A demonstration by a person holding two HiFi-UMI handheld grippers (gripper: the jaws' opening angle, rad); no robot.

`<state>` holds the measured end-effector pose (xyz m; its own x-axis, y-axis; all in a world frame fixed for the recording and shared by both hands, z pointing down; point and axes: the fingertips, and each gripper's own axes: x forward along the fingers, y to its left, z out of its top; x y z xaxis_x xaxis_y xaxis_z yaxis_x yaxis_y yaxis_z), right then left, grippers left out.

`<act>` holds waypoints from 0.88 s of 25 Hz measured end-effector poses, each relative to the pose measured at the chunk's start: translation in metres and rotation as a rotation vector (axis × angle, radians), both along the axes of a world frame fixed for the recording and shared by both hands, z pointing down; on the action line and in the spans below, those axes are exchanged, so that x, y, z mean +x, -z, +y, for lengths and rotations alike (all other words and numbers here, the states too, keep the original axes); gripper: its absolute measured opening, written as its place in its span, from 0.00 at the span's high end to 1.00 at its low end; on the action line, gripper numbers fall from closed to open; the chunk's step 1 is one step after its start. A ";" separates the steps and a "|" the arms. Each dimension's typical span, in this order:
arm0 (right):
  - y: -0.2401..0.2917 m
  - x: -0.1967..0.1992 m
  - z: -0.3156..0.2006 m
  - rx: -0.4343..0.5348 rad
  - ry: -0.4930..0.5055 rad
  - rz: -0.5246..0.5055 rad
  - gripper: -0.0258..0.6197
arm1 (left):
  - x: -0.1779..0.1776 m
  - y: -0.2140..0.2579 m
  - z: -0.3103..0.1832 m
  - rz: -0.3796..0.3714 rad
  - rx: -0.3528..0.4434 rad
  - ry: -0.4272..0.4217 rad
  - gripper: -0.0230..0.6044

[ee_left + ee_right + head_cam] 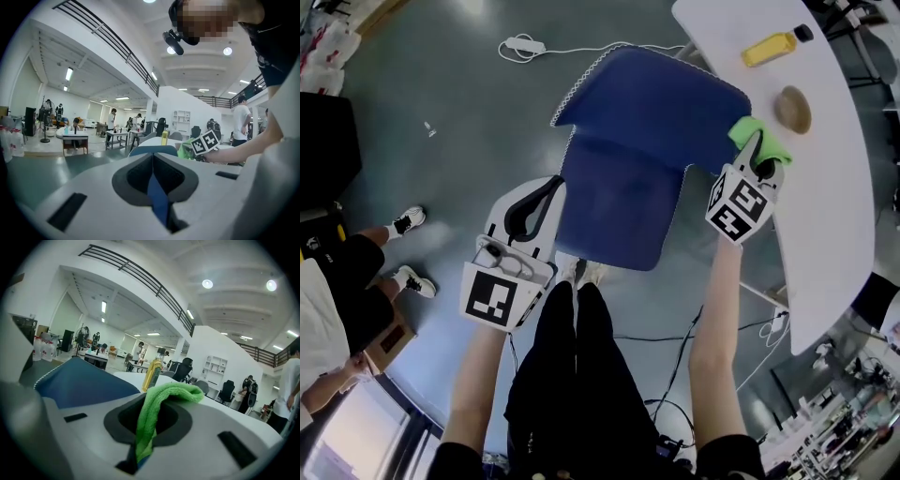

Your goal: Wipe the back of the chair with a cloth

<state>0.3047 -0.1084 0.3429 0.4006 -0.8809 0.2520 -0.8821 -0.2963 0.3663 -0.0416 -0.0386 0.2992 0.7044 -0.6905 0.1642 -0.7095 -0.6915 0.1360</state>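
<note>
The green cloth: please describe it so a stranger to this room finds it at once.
Find the white table and the blue chair beside it. At the chair corner nearest the table, the right gripper holds the green cloth in its jaws. Unlike the yellow bottle nearby, it is bright green and soft.

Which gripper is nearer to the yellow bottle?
Right. The right gripper is beside the table, near the yellow bottle; the left gripper holds the blue chair across from it.

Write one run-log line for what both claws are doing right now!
phase: cloth at chair back | right claw: shut on green cloth, at chair back's right corner | left claw: shut on chair's left edge
</note>
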 end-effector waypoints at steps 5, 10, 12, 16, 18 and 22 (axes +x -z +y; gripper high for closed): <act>-0.005 -0.017 -0.032 -0.025 0.058 0.025 0.93 | -0.002 -0.003 -0.009 0.017 -0.014 0.023 0.95; -0.026 -0.043 -0.056 -0.093 0.135 0.065 0.93 | -0.009 -0.010 -0.009 0.007 -0.028 0.028 0.95; -0.031 -0.050 -0.064 -0.104 0.162 0.061 0.93 | -0.013 -0.010 -0.012 0.007 -0.025 0.033 0.95; -0.036 -0.054 -0.071 -0.061 0.171 -0.022 0.93 | -0.020 -0.013 -0.018 0.015 -0.034 0.047 0.95; -0.036 -0.053 -0.071 -0.033 0.168 -0.055 0.93 | -0.022 -0.014 -0.020 0.019 -0.038 0.051 0.95; -0.035 -0.057 -0.072 -0.005 0.180 -0.089 0.93 | -0.022 -0.016 -0.027 0.020 -0.040 0.056 0.95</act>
